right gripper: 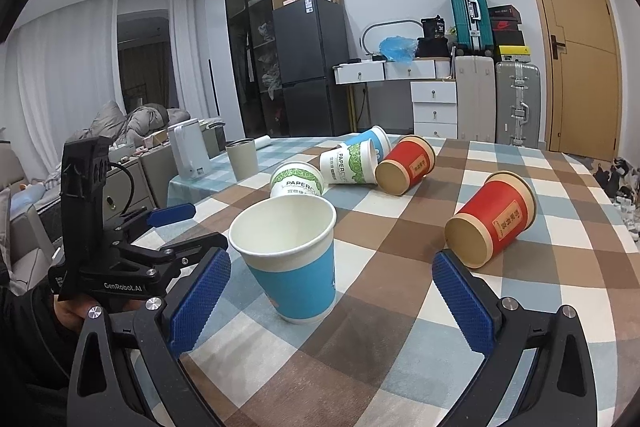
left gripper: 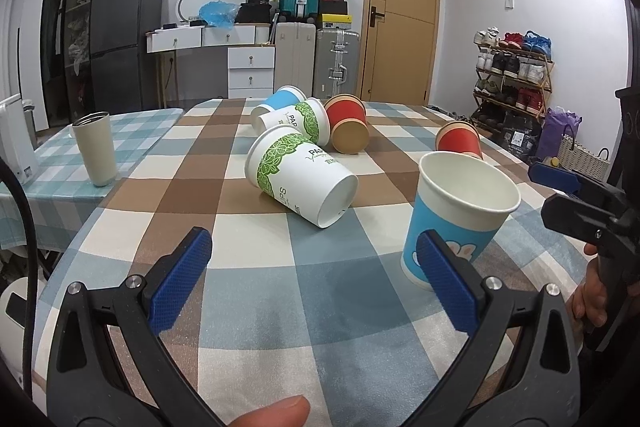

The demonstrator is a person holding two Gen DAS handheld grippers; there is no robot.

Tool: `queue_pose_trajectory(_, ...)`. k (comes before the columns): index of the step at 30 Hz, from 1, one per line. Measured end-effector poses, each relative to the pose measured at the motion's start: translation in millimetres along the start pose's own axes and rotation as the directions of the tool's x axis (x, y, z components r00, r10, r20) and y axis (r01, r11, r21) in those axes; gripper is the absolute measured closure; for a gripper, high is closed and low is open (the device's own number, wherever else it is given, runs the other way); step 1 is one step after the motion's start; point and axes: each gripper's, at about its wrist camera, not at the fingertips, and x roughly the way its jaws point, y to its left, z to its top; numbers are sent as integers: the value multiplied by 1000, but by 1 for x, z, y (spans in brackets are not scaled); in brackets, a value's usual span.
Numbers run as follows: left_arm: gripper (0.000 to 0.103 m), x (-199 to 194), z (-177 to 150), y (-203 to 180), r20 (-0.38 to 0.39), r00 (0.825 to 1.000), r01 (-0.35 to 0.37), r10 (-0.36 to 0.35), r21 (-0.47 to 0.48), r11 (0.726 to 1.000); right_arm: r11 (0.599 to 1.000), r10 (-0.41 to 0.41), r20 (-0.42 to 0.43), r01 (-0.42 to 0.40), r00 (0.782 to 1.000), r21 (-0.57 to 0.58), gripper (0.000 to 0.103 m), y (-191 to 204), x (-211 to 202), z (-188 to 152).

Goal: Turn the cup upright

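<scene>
A blue paper cup (left gripper: 452, 219) stands upright on the checked tablecloth; it also shows in the right wrist view (right gripper: 292, 259). My left gripper (left gripper: 316, 267) is open and empty, its right finger just in front of that cup. My right gripper (right gripper: 332, 291) is open and empty, just short of the cup, which is slightly left of centre. Several cups lie on their sides: a green-leaf cup (left gripper: 300, 179), a second green-leaf cup (left gripper: 298, 119), a blue cup (left gripper: 280, 101), a red cup (left gripper: 348, 127) and another red cup (right gripper: 492, 219).
A beige metal tumbler (left gripper: 98, 149) stands upright at the table's left. A white appliance (left gripper: 16, 143) is beyond it. The left gripper shows in the right wrist view (right gripper: 160, 227) at the left. The table's right edge (left gripper: 512, 155) drops to the floor.
</scene>
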Motion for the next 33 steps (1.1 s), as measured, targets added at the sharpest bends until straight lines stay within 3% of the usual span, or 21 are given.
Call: queue_pose_trajectory(33,1,0,-1,1,2,1000,1,-1,-2,1000,1000,7,-7,-7,1000,10,0,-4,2,0)
